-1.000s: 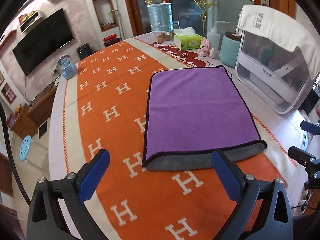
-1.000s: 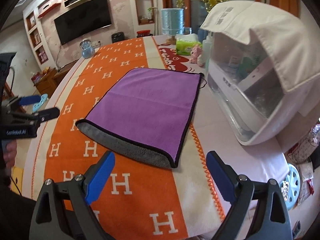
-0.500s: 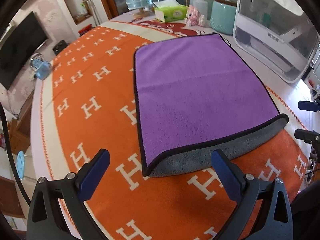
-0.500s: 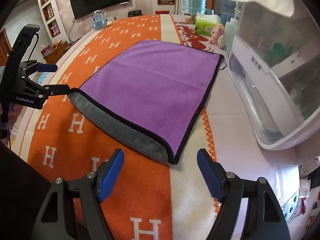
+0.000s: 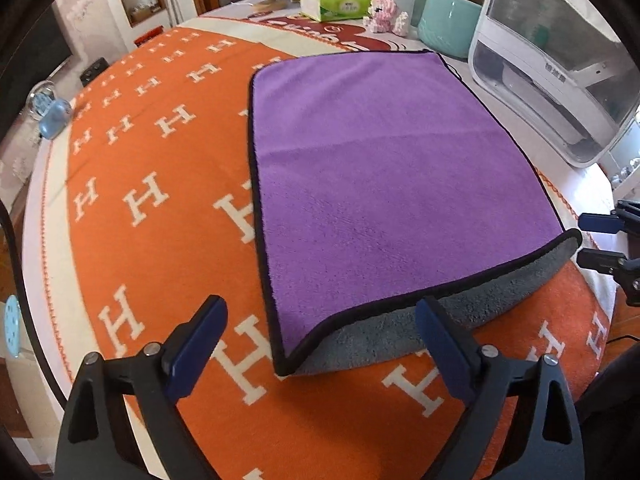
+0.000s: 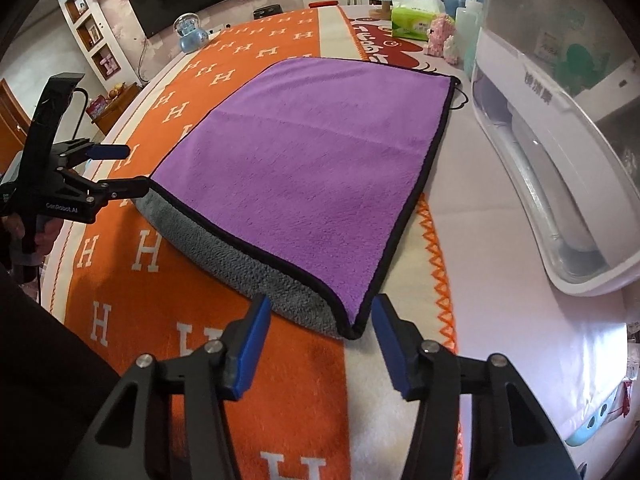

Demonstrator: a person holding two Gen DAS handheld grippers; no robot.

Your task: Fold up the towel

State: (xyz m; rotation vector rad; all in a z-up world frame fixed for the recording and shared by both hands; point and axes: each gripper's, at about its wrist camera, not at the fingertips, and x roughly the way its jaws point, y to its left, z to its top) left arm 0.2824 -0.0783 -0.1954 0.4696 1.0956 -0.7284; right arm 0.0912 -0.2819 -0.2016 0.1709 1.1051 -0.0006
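Note:
A purple towel with a grey underside and black edging lies folded once on the orange tablecloth; it also shows in the right wrist view. The fold's grey edge faces me. My left gripper is open, low over the cloth, its jaws on either side of the towel's near left corner. My right gripper is open, jaws narrowed, straddling the near right corner. Each gripper shows in the other's view: the right, the left.
A white plastic appliance under a white cloth stands close along the towel's right side. A tissue box, pink toy, squeeze bottle, teal jar and blue holder stand at the far edge. The table's edge runs near my right gripper.
Both grippers have moved forward and down to the towel's near corners. The right jaws have narrowed. The towel has not moved.

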